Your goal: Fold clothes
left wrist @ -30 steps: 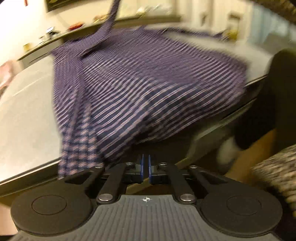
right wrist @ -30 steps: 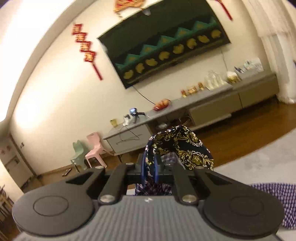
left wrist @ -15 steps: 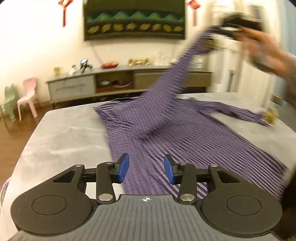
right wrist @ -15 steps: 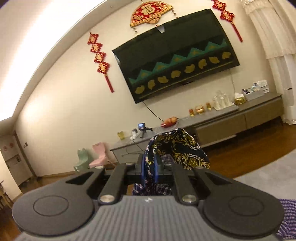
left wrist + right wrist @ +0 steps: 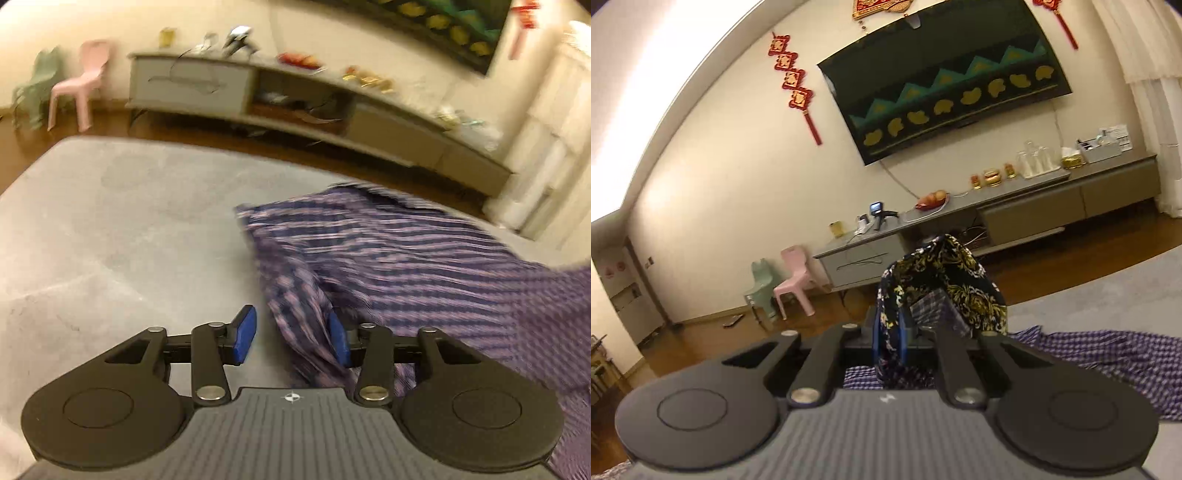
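A purple checked shirt [image 5: 406, 258] lies spread on the grey table [image 5: 110, 229], blurred in the left wrist view. My left gripper [image 5: 291, 338] is open, low over the table, with the shirt's left edge lying between its blue pads. My right gripper [image 5: 888, 341] is shut on the shirt's cuff [image 5: 945, 280], which shows a black and gold patterned lining, and holds it raised above the table. More of the shirt [image 5: 1108, 354] lies below it on the right.
A long grey TV cabinet [image 5: 1015, 210] with small items stands against the far wall under a wall-mounted TV [image 5: 945, 85]. A pink chair [image 5: 794, 277] and a green chair [image 5: 759, 284] stand on the wooden floor at left.
My left gripper opened from shut, then dropped lower and moved up to the shirt's left edge. My right gripper stayed shut on the cuff and tilted slightly down.
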Demonstrator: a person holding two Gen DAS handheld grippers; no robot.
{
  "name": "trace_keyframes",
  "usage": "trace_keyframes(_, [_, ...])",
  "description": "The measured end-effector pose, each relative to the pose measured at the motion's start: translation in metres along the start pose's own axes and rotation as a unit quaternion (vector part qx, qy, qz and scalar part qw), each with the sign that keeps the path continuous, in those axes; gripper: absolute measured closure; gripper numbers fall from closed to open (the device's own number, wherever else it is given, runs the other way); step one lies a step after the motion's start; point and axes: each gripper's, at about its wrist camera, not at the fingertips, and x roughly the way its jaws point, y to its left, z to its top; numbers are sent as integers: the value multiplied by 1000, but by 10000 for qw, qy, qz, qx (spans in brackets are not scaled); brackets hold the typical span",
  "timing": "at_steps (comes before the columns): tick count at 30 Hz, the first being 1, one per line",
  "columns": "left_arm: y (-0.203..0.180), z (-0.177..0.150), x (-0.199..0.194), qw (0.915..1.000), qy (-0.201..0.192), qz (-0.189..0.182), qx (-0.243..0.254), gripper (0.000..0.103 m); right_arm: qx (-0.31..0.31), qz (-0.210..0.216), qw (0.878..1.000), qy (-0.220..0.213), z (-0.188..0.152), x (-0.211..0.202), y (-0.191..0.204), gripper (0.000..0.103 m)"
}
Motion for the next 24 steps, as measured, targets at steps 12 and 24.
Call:
trace_keyframes(12, [40,24,-18,9968,-435,413,-533,70,-435,627,9968,-251,-7,17,67,93])
trace_keyframes(24, [33,-17,-80,9972,53,-610,-438,69,-3258,1160,8921,2909,-213,6,168,93])
